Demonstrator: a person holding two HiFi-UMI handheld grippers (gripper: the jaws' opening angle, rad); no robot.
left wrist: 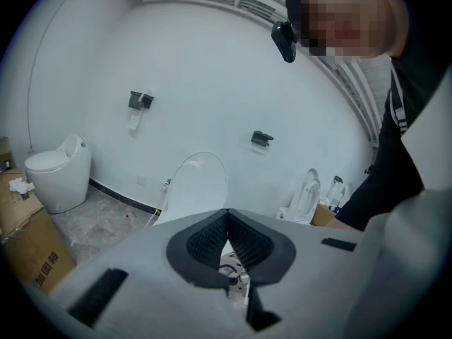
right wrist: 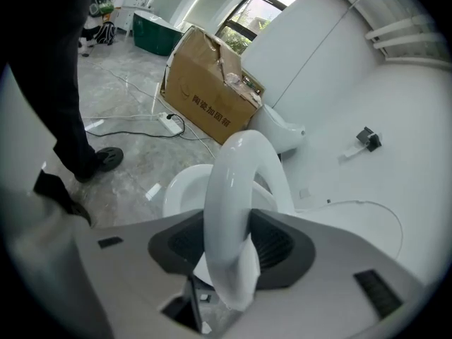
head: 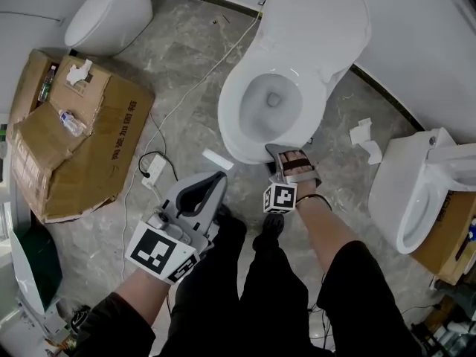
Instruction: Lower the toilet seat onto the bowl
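The white toilet (head: 245,143) stands ahead of me with its lid (head: 320,28) up against the wall. My right gripper (head: 292,163) is at the bowl's front edge. In the right gripper view the toilet seat (right wrist: 233,182) is a white ring that arches up between the jaws of the right gripper (right wrist: 233,224), above the bowl (right wrist: 180,186). The jaws stand apart around the seat's front rim. My left gripper (head: 202,193) hangs lower left of the bowl, away from it. The left gripper (left wrist: 227,214) is shut with nothing in it.
Flattened cardboard boxes (head: 74,140) lie at the left. A second toilet (head: 108,10) stands at the back left and another (head: 420,192) at the right. A power strip (head: 155,171) with its cable lies on the marble floor, near a white scrap (head: 217,159). My shoe (head: 271,225) is below the bowl.
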